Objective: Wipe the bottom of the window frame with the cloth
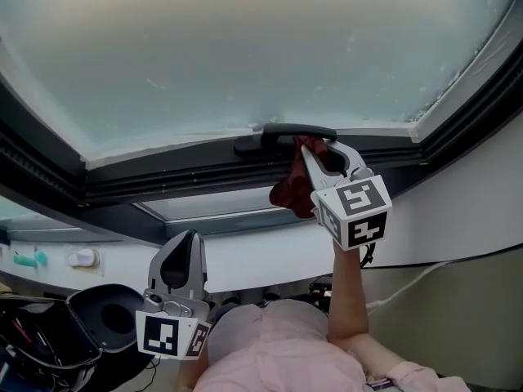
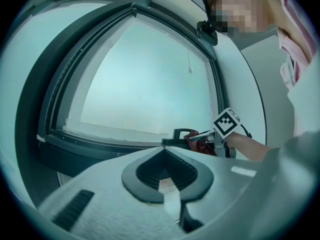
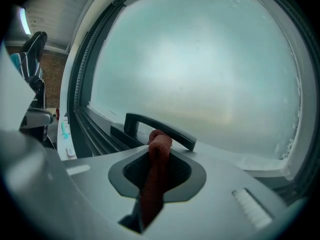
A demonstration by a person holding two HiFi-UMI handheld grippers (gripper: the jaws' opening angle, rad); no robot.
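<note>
A frosted window pane (image 1: 261, 47) fills the upper part of the head view, set in a dark window frame (image 1: 188, 188) whose bottom rail runs across below it. A black handle (image 1: 286, 135) sits on that rail and serves as the landmark here.

The right gripper (image 1: 309, 152) is raised to the handle, its tips just below and to the right of the grip. Its jaws are clamped on a dark red cloth (image 1: 288, 193). In the right gripper view a folded ridge of the cloth stands up between the jaws, close in front of the handle. The rest hangs in a bunch below and left of the handle, against the bottom rail.

The left gripper (image 1: 186, 243) is well below the handle and to its left, close to the person's body. Its jaws are together with nothing between them, so it takes no part.

The step in hand looks like bringing the cloth onto the bottom rail at the handle, either starting a wipe or working around the handle's base. The next move probably calls for pressing the hanging cloth flat on the rail and drawing it sideways along the frame. The grip must be tight enough that the cloth does not pull out or snag on the handle.
</note>
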